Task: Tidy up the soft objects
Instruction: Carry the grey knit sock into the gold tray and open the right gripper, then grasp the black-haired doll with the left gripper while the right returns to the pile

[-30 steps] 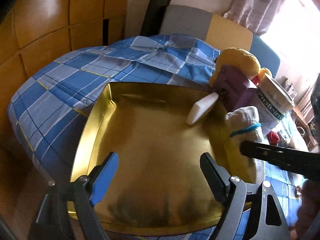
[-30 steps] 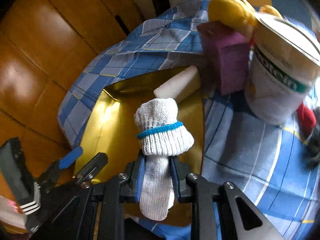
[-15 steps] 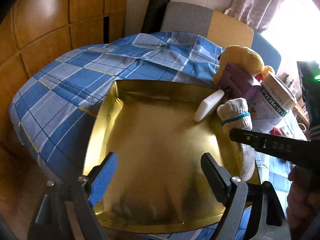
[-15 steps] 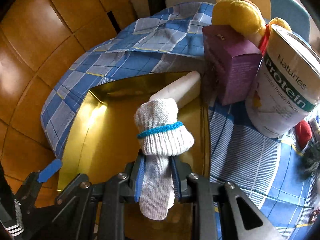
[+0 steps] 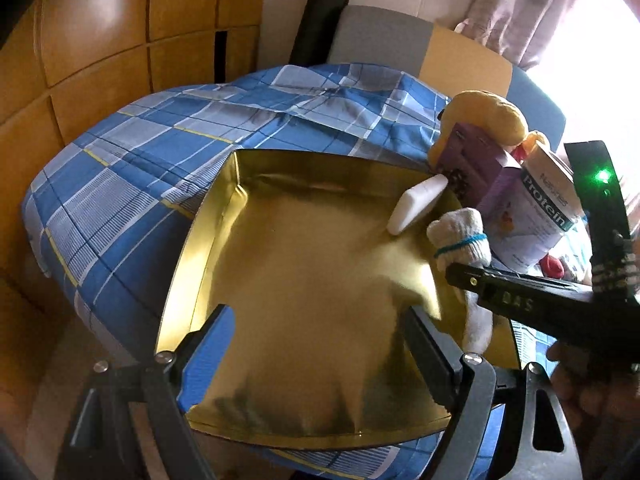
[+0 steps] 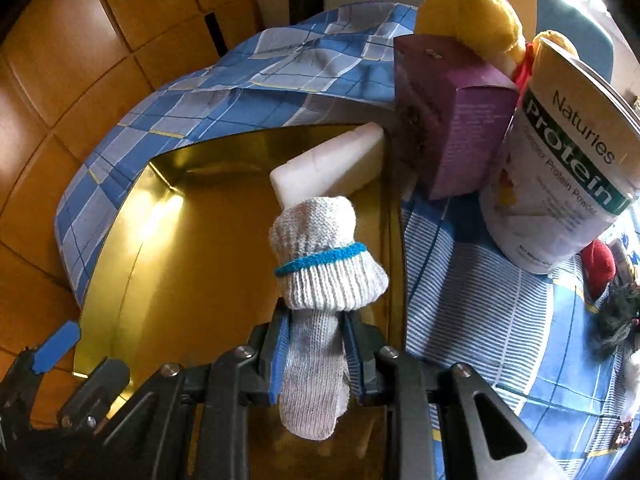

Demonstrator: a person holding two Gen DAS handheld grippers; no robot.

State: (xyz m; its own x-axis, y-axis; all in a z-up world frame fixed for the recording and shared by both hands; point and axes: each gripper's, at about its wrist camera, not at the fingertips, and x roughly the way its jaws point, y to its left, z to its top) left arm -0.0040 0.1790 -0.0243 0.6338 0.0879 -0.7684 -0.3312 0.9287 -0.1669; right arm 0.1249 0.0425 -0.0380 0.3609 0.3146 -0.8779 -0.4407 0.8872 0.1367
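Observation:
My right gripper (image 6: 316, 340) is shut on a rolled white knit glove (image 6: 320, 268) with a blue band, held above the right part of a gold tray (image 6: 192, 264). The glove (image 5: 460, 236) and right gripper (image 5: 468, 280) also show in the left wrist view, over the tray's (image 5: 304, 280) right side. A white sponge block (image 6: 332, 168) leans on the tray's far right rim; it also shows in the left wrist view (image 5: 416, 204). My left gripper (image 5: 320, 336) is open and empty above the tray's near edge. A yellow plush toy (image 6: 468, 16) lies behind the boxes.
The tray sits on a blue plaid cloth (image 5: 160, 152). A purple carton (image 6: 452, 120) and a protein powder tub (image 6: 568, 168) stand right of the tray. A red item (image 6: 600, 264) and a dark fuzzy thing (image 6: 616, 312) lie far right. Wooden panels (image 5: 100, 40) are on the left.
The right gripper with the glove has moved further over the tray's right side. The left gripper has drawn back a little, still open.

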